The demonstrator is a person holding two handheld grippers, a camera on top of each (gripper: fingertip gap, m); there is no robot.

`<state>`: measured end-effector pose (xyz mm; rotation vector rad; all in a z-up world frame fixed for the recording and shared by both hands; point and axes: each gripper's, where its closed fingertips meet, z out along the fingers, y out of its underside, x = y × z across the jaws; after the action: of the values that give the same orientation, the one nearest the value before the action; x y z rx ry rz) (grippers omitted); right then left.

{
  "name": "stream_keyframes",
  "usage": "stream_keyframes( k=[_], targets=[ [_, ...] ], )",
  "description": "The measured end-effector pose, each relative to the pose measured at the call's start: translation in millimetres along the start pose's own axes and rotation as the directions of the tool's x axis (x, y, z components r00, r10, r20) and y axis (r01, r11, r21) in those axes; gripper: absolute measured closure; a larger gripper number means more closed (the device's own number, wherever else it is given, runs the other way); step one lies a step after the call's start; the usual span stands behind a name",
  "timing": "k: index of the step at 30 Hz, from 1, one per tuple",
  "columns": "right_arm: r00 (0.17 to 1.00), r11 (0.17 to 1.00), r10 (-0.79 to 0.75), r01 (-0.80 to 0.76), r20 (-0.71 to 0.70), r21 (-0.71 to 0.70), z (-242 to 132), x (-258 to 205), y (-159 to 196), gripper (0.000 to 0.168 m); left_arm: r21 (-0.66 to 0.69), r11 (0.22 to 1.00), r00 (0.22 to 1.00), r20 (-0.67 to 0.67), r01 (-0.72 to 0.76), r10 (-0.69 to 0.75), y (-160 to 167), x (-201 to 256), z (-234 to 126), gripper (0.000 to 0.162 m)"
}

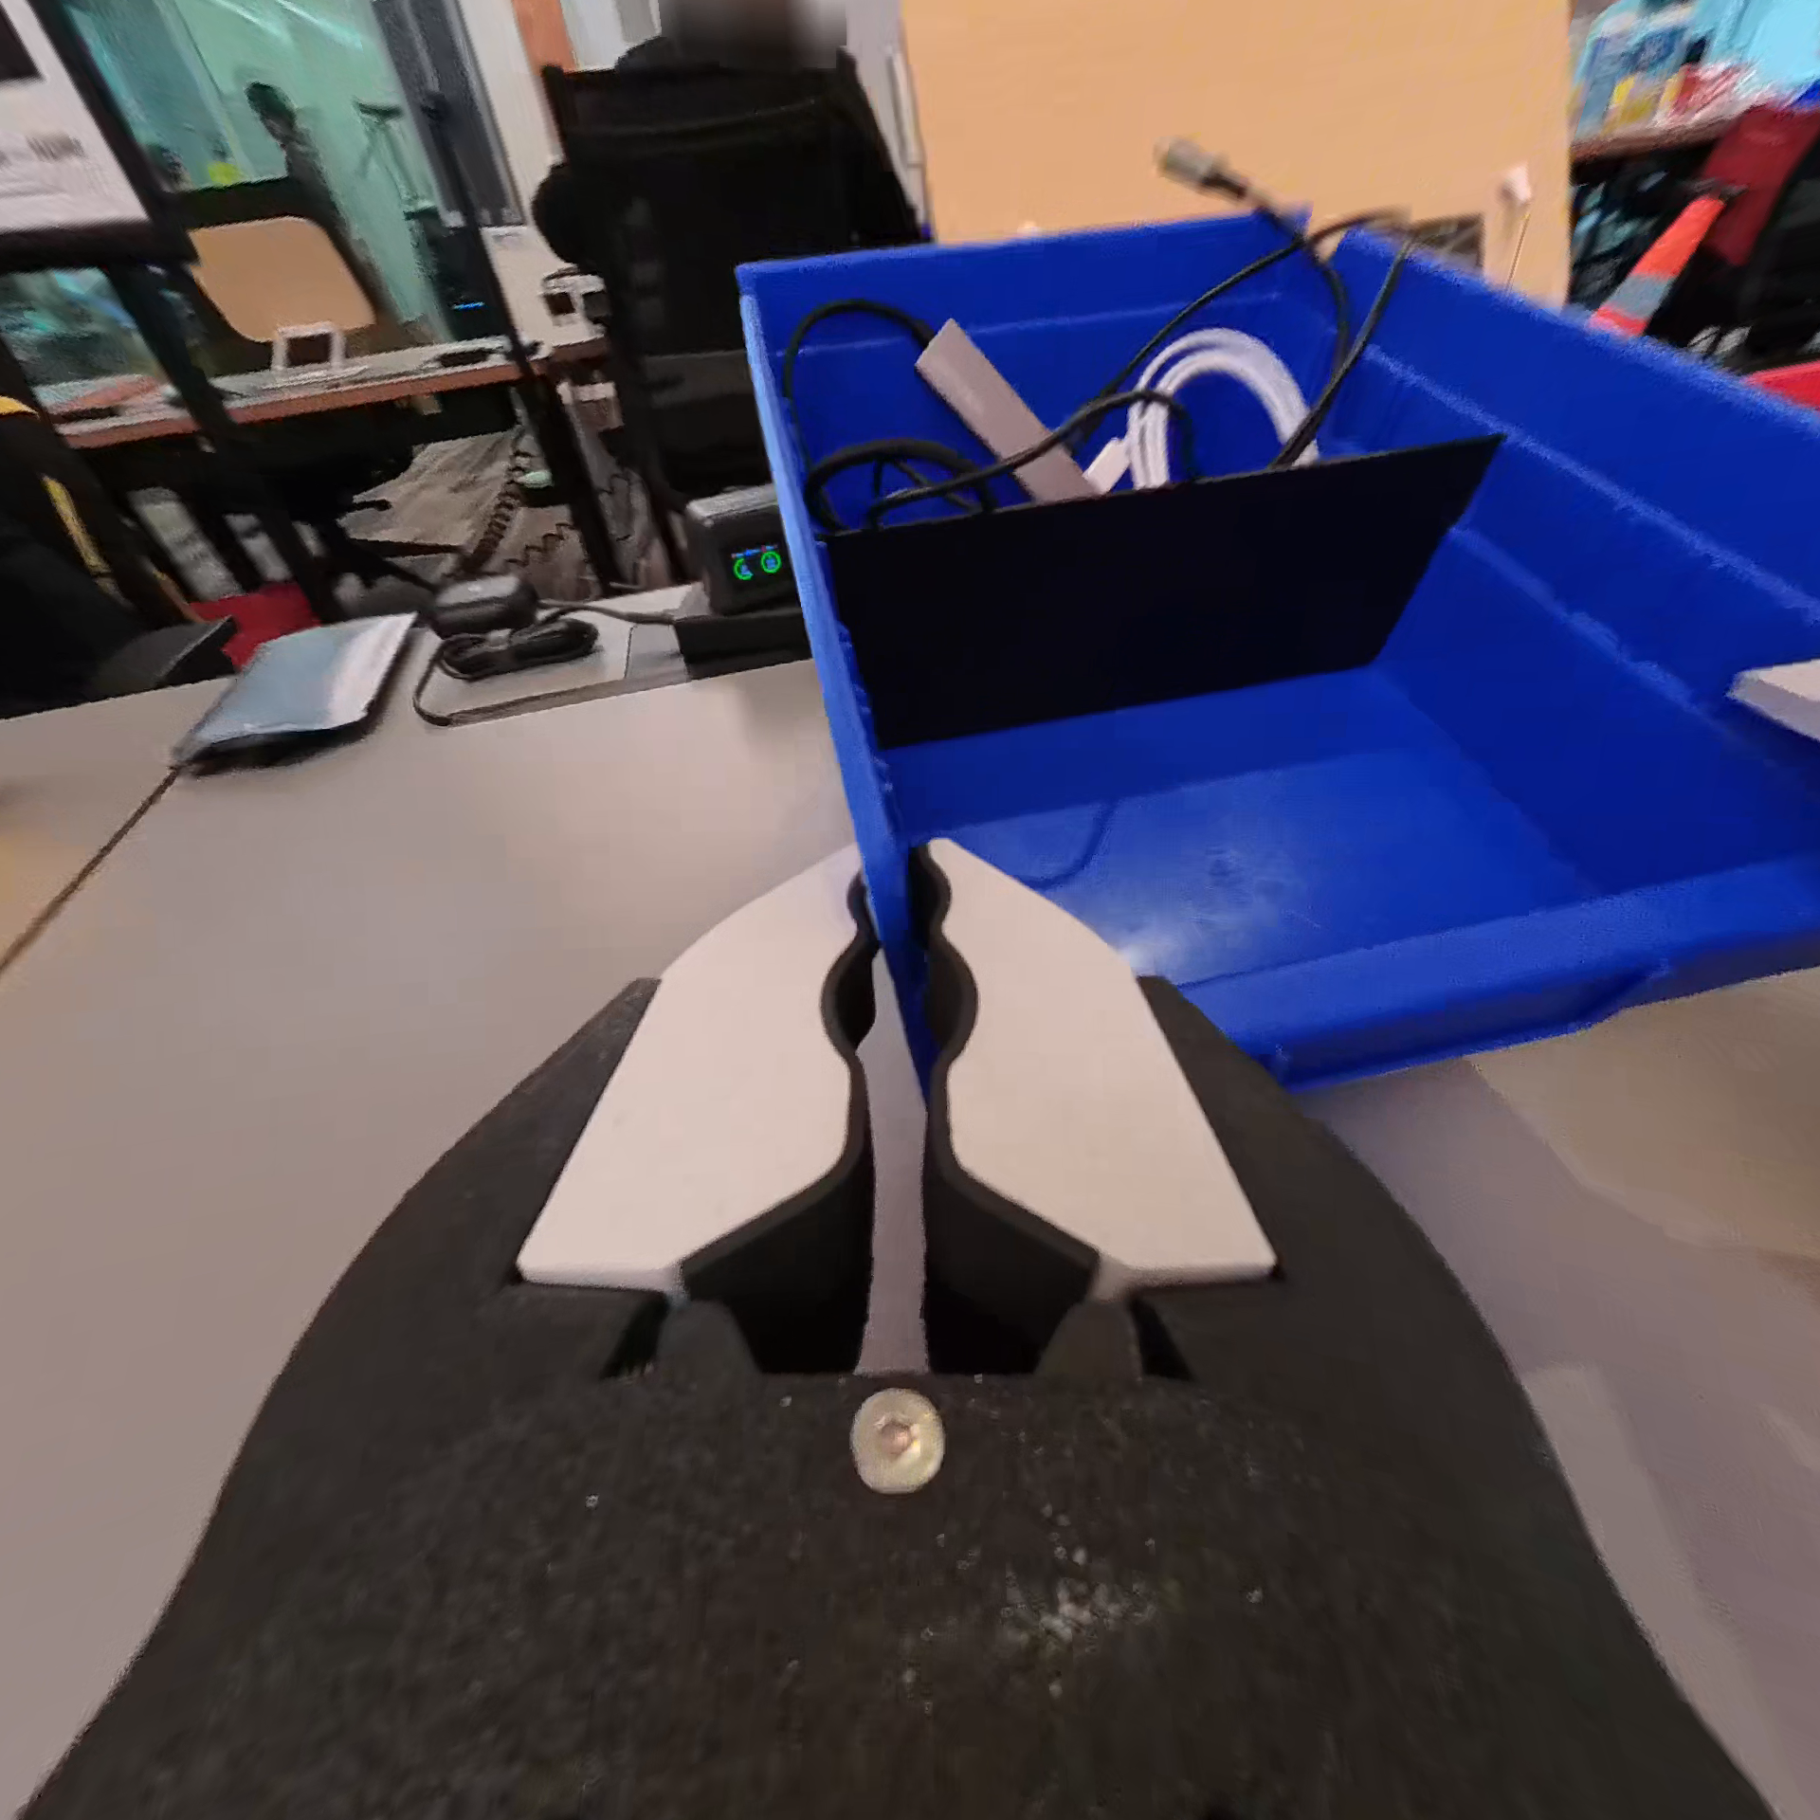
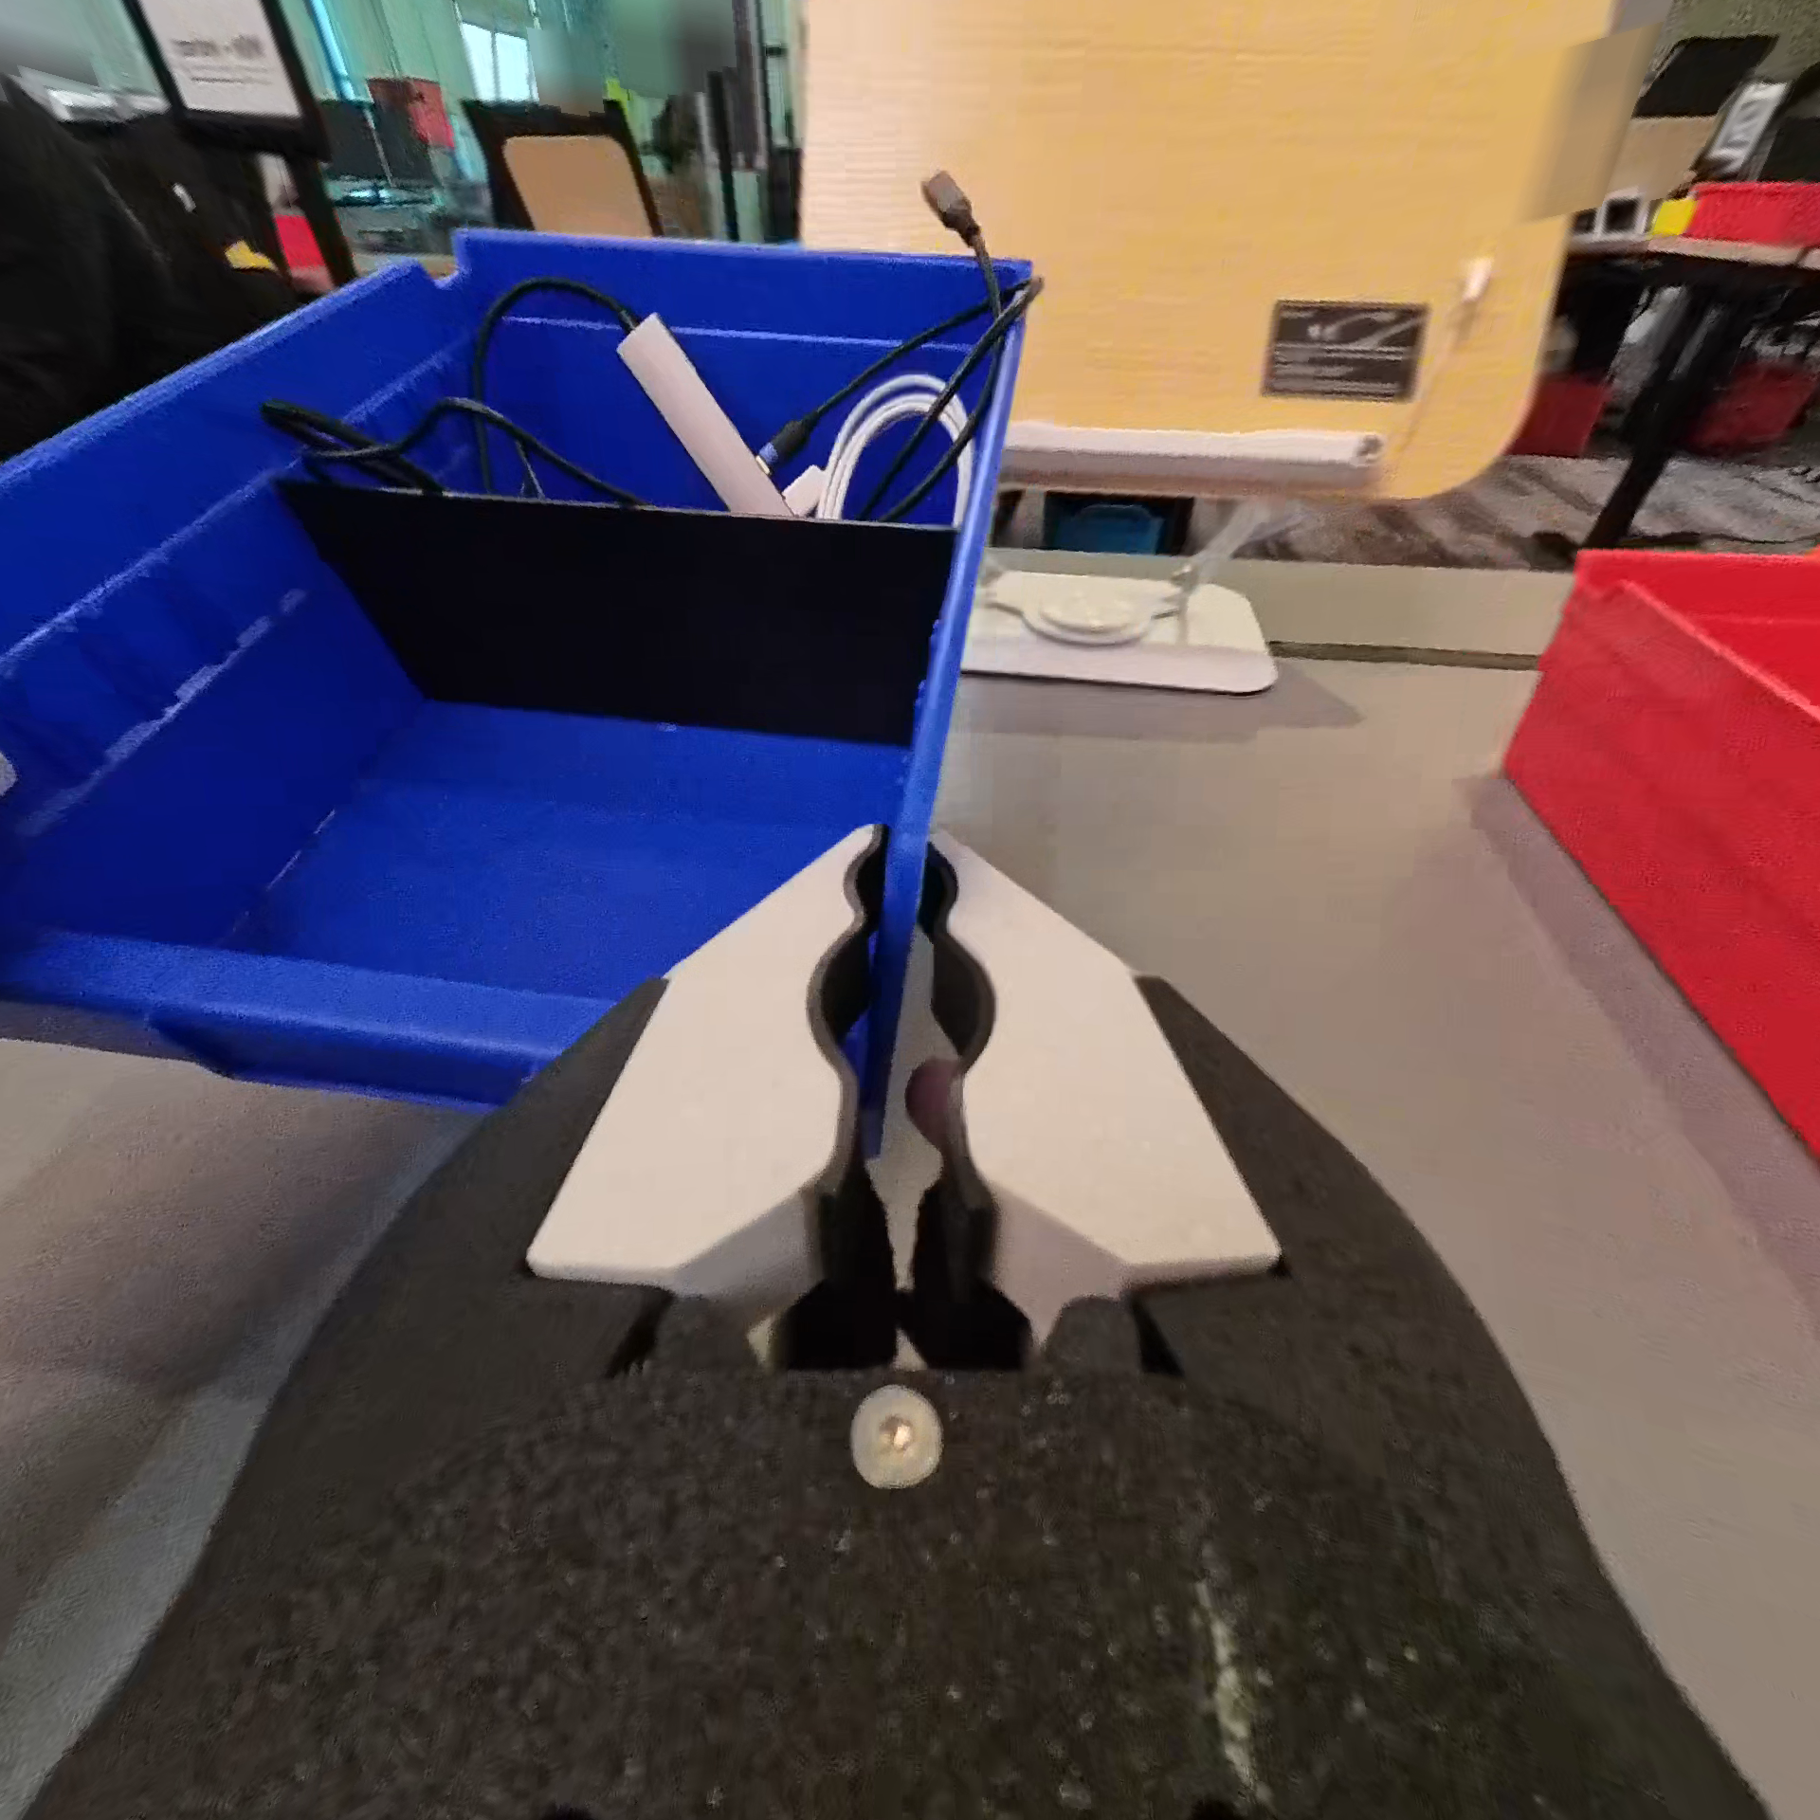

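Wrist views: grippers (image 1: 896, 886) (image 2: 904, 867) clamping blue bin (image 1: 1477, 748).

Office-lab: desks (image 1: 295, 394), chair (image 1: 729, 246), storage bins (image 2: 1674, 768).

We can read no writing here: the framed sign (image 2: 234, 61), the dark wall plaque (image 2: 1344, 350) and the small device's green-lit display (image 1: 756, 564) all carry marks too blurred to read.

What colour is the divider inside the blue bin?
Black. The divider shows best in the right wrist view, across the blue bin.
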<state>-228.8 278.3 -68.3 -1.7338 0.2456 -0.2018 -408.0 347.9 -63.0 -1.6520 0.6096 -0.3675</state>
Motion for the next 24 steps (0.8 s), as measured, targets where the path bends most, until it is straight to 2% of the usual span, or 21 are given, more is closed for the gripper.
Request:
stream_keyframes(
  k=[2, 7, 10, 13, 15, 19, 21, 24],
  targets=[
    [0.998, 1.0, -0.011, 0.012, 0.057, -0.026, 10.3, -37.8, 4.4, 0.163, -0.024, 0.998, 0.999, -0.01, 0.05, -0.05, 14.5, -35.5, -4.5, 0.158],
    [0.995, 0.991, -0.039, 0.051, 0.096, -0.125, 39.9, -103.1, 24.7, 0.165, -0.117, 0.985, 0.99, 0.083, 0.124, -0.115, 52.2, -97.8, -13.7, 0.158],
    [0.993, 0.98, -0.01, 0.033, 0.115, -0.197, 53.0, -118.3, 42.4, 0.165, -0.17, 0.977, 0.987, 0.114, 0.131, -0.112, 67.5, -113.8, -12.5, 0.158],
    [0.989, 0.981, 0.005, 0.024, 0.148, -0.19, 54.9, -127.9, 54.0, 0.163, -0.164, 0.977, 0.984, 0.144, 0.132, -0.109, 75.1, -124.3, -7.6, 0.158],
    [0.978, 0.983, 0.016, 0.023, 0.208, -0.18, 53.1, -135.2, 53.9, 0.159, -0.163, 0.968, 0.974, 0.148, 0.192, -0.169, 77.1, -129.9, -6.1, 0.159],
    [0.932, 0.966, 0.078, 0.017, 0.354, -0.257, 44.8, -144.6, 53.9, 0.153, -0.155, 0.95, 0.955, 0.165, 0.272, -0.246, 78.0, -136.3, -6.4, 0.159],
    [0.878, 0.96, 0.087, 0.053, 0.47, -0.276, 28.6, -145.7, 50.6, 0.153, -0.133, 0.961, 0.958, 0.185, 0.243, -0.217, 73.2, -138.5, -10.0, 0.157],
    [0.805, 0.966, 0.097, 0.064, 0.585, -0.249, -8.9, -116.9, 36.1, 0.142, -0.05, 0.99, 0.955, 0.275, 0.128, -0.11, 46.7, -148.4, -24.1, 0.143]
  ],
)
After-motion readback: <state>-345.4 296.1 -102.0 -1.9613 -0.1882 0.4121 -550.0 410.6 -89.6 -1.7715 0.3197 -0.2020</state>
